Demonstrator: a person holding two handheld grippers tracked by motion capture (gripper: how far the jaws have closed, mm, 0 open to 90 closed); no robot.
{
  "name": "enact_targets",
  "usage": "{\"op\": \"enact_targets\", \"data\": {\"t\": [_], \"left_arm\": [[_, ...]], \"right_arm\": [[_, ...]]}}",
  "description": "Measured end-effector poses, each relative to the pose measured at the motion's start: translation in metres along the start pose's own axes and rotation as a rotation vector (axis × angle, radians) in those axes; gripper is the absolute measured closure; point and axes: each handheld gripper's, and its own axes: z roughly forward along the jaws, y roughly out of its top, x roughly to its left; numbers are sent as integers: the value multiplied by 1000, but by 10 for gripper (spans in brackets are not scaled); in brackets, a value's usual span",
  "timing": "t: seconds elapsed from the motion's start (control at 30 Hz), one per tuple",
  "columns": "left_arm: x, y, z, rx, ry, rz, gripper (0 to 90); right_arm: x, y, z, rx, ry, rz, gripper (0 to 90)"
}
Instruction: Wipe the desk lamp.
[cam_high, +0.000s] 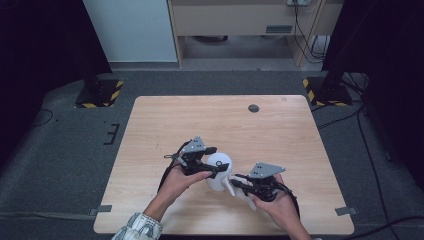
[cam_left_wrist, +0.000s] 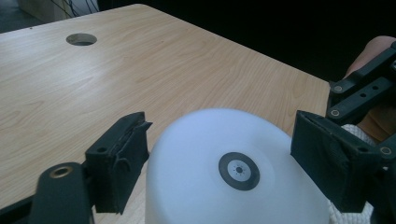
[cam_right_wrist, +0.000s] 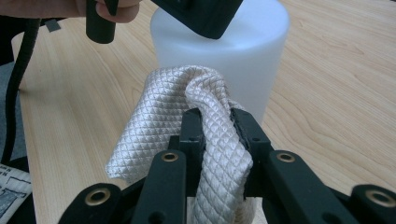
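Note:
A white plastic cup (cam_high: 216, 179) stands upside down near the table's front middle, with a small black ring on its upturned base (cam_left_wrist: 239, 171). My left gripper (cam_high: 219, 161) straddles the cup's upper part from the left. In the left gripper view its jaws (cam_left_wrist: 219, 144) sit on either side of the cup. A thin strip of table shows between the left pad (cam_left_wrist: 133, 154) and the cup wall. My right gripper (cam_right_wrist: 217, 121) is shut on a bunched white quilted cloth (cam_right_wrist: 154, 121). The cloth's fold rests against the cup's (cam_right_wrist: 243, 60) side.
The light wooden table (cam_high: 280, 130) has a round cable hole (cam_high: 253, 108) near its far edge. Grey floor surrounds the table. Stand bases with yellow-black tape (cam_high: 100, 94) sit at the back left and back right. A desk stands beyond.

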Motion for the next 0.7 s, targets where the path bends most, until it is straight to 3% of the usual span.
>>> {"op": "enact_targets", "data": {"t": [0.17,0.33,0.47,0.7], "left_arm": [[-1,-4,-14,7,14,24,212],[3,-8,-21,5,0,-18,243],[2,-6,-19,15,-8,-13,246],[4,-6,-19,12,-9,-20,250]], "right_arm": [[1,1,0,1,3,-9,757],[4,4,0,-16,10,-10,757],[12,7,4,-37,26,-20,757],[26,-2,33,68,33,-55,758]]}}
